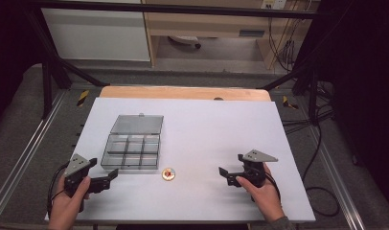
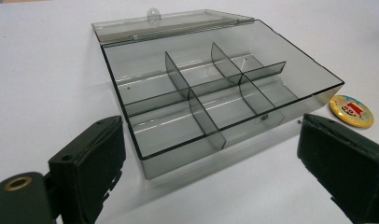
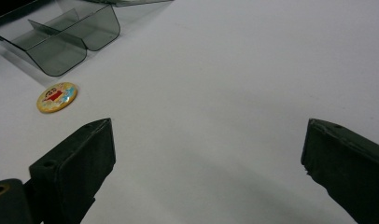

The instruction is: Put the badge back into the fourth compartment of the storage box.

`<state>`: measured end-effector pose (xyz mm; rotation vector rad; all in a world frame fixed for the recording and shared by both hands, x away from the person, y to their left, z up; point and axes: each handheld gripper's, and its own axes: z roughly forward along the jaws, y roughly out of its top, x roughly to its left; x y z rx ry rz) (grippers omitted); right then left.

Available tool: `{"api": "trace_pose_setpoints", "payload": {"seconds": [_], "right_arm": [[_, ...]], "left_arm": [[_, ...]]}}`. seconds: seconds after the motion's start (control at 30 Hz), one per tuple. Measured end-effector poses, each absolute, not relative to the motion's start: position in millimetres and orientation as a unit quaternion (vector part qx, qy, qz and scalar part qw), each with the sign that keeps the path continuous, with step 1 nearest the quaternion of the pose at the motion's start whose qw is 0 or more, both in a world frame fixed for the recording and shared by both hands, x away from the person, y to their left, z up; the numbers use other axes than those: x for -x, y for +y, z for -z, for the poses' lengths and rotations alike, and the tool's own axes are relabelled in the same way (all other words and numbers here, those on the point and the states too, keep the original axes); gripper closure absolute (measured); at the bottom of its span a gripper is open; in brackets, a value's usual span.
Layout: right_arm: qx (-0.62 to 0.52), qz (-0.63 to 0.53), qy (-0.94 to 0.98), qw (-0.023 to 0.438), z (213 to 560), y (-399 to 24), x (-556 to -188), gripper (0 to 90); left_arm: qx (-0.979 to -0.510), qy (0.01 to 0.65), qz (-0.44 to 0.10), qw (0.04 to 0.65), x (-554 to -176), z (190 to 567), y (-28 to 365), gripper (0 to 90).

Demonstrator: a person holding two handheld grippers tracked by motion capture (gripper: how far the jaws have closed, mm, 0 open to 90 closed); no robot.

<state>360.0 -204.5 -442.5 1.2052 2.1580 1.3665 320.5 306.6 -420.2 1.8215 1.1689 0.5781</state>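
Observation:
A smoky clear plastic box (image 1: 131,152) with several compartments lies on the white table, its lid (image 1: 137,124) folded back flat behind it. The box (image 2: 211,102) is empty. A small round yellow badge (image 1: 168,174) with a red picture lies just right of the box's near corner. The badge (image 2: 351,110) and the box's corner (image 3: 61,39) show in the gripper views too; the badge (image 3: 57,97) lies ahead and left of my right gripper. My left gripper (image 1: 106,182) is open, just near-left of the box. My right gripper (image 1: 230,173) is open over bare table, right of the badge.
A white sheet (image 1: 207,139) covers the table, with a wooden strip (image 1: 183,92) at its far edge. Black frame bars and cables (image 1: 322,120) stand around the table. A cabinet and desk lie beyond.

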Motion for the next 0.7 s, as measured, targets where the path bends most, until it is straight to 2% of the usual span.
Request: {"api": "trace_pose_setpoints", "payload": {"seconds": [0.7], "right_arm": [[-0.385, -0.466, 0.786, 0.127, 450, -156, -349, 4.4]], "left_arm": [[-0.732, 0.470, -0.231, 0.436, -320, 421, 306, 8.0]]}}
